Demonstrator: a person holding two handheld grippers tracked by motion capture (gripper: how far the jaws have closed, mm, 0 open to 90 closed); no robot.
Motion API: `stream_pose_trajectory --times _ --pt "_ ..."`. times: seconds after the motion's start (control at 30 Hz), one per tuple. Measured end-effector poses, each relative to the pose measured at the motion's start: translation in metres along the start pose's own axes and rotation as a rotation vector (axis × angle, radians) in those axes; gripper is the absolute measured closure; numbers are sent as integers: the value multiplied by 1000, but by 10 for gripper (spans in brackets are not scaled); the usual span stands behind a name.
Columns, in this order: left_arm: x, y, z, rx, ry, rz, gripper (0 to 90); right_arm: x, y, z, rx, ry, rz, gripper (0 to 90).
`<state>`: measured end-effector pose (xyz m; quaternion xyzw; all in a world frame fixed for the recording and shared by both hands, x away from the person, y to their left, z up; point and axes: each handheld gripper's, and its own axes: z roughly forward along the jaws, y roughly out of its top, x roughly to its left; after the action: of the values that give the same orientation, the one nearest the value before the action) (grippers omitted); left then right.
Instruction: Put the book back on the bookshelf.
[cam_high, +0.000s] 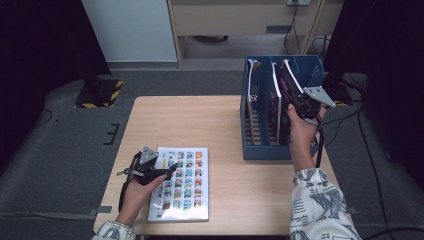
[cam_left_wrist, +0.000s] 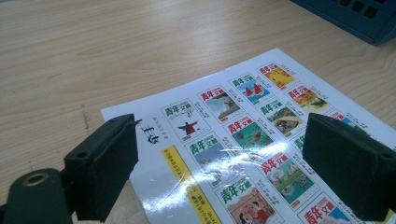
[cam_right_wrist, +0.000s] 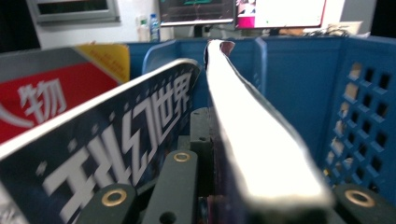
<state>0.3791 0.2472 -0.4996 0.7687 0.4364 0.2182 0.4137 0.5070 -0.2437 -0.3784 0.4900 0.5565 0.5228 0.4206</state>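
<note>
Rightmost magazine (cam_high: 291, 85) standing tilted in the blue file box (cam_high: 260, 150), clamped at its top edge by the right gripper (cam_high: 305, 106). Risk: snagging the box wall or dragging the neighbouring magazine (cam_high: 276, 100) along; tight slot, little side room. Left gripper (cam_high: 167, 172) spread wide above the flat magazine (cam_high: 186, 190); bare table (cam_high: 200, 120) between.
</note>
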Motion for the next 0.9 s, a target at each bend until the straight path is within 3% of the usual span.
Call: stream_pose_trajectory --times 0.13,0.53,0.9 --pt "0 0 0 -1 -1 0 101 3 4 5 -14 -25 -36 839" --pt "0 0 0 -3 -2 -1 100 6 -13 13 8 -30 -52 836" --pt "0 0 0 -3 -3 0 101 11 -16 12 8 22 -45 806"
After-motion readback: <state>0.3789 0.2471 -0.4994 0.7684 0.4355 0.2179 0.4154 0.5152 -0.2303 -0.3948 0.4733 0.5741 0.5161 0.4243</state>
